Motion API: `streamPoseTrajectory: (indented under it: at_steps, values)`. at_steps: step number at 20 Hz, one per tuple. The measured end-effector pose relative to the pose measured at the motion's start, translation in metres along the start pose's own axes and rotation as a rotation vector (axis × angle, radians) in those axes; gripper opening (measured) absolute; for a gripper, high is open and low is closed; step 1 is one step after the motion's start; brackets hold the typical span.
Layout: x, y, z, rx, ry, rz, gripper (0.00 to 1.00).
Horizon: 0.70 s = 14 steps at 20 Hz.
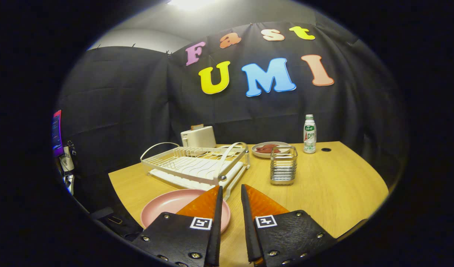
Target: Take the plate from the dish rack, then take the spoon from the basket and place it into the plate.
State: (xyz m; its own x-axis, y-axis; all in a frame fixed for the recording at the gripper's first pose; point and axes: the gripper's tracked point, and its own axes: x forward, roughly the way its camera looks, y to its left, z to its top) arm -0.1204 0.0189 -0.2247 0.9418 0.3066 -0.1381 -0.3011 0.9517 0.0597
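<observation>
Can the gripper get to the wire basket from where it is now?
Probably yes. The gripper is open and empty, and the basket stands ahead of its fingers with bare table between; the dish rack sits off to one side.

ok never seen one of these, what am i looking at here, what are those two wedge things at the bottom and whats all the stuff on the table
The two wedges are the fingers of a handheld gripper, a two-finger tool that a person carries; there is no robot arm. The camera rides on that tool and looks forward along the fingers, which is why the picture is round and bent. The fingers stand slightly apart and hold nothing.

On the wooden table, a pink plate lies flat, partly under one finger. Beyond it stands a white dish rack, and beside that a small metal basket; I cannot make out a spoon in it. Further back are a toaster, a dish with something red and a bottle.
</observation>
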Motion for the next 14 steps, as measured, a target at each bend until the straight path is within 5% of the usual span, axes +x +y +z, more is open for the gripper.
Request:
streamPoseTrajectory:
  at_steps: [5, 12, 14]
  values:
    - [-0.012, -0.064, 0.033, -0.026, -0.087, -0.153, 0.32]
    - [-0.004, -0.144, 0.068, -0.132, -0.240, -0.342, 0.68]
    - [0.005, -0.156, 0.069, -0.149, -0.250, -0.360, 0.69]
